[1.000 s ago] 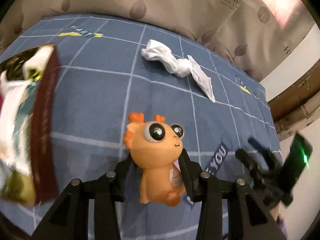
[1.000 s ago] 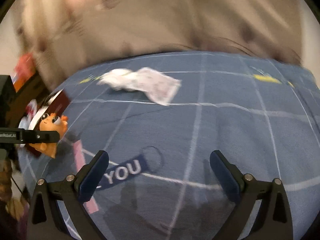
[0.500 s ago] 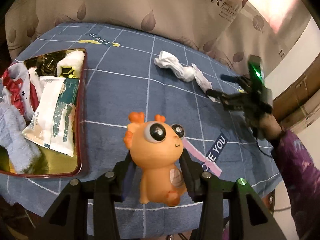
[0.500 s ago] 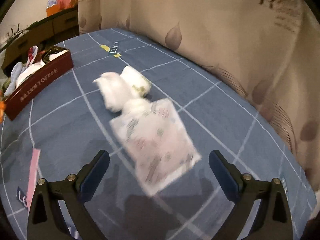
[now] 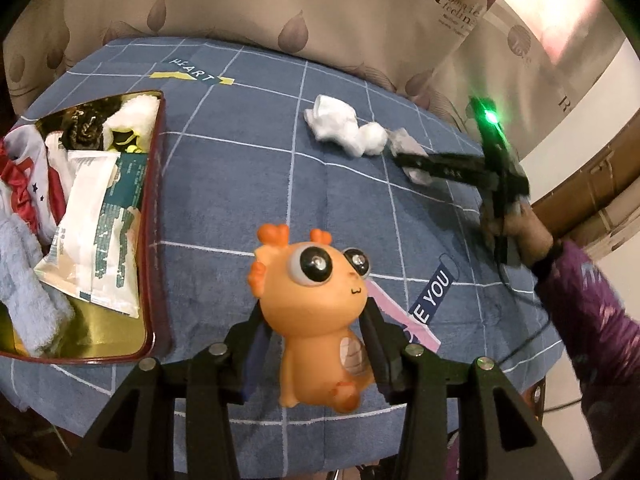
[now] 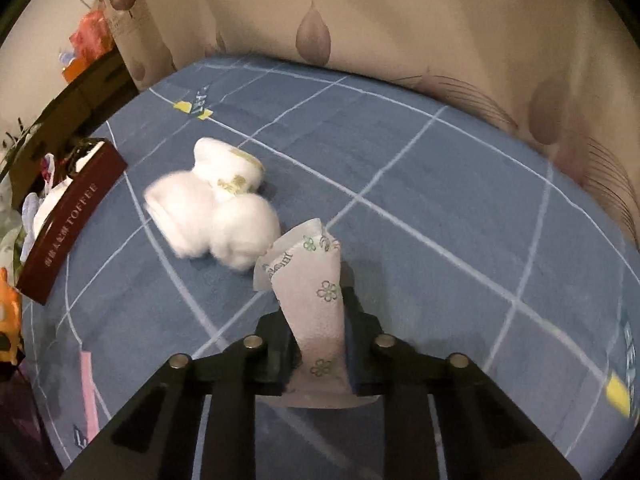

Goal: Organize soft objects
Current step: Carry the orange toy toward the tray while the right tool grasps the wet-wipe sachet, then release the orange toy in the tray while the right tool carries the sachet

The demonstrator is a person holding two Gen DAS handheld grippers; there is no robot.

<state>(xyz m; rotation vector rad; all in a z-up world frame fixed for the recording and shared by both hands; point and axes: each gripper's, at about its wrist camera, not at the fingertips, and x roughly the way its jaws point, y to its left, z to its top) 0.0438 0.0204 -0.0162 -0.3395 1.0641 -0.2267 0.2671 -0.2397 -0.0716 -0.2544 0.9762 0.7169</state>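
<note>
My left gripper (image 5: 316, 332) is shut on an orange big-eyed squishy toy (image 5: 316, 300) and holds it above the blue checked cloth, right of the red tin (image 5: 154, 216). My right gripper (image 6: 316, 320) is shut on a white flower-print tissue pack (image 6: 316, 296), which bends up between the fingers. A white rolled sock bundle (image 6: 216, 212) lies just left of it; it also shows in the left wrist view (image 5: 344, 126). The right gripper (image 5: 416, 166) shows in the left wrist view at the pack.
The red tin (image 6: 68, 224), marked TOFFEE, holds a blue plush cloth (image 5: 24, 284), a white-green packet (image 5: 100, 224), red fabric and other soft items. A beige curtain (image 6: 400, 20) hangs behind the table. The table's edge runs close on the right (image 5: 548, 344).
My right gripper moved in over the tissue pack and shut on it, bending it up. My left gripper lifted back slightly with the toy still held.
</note>
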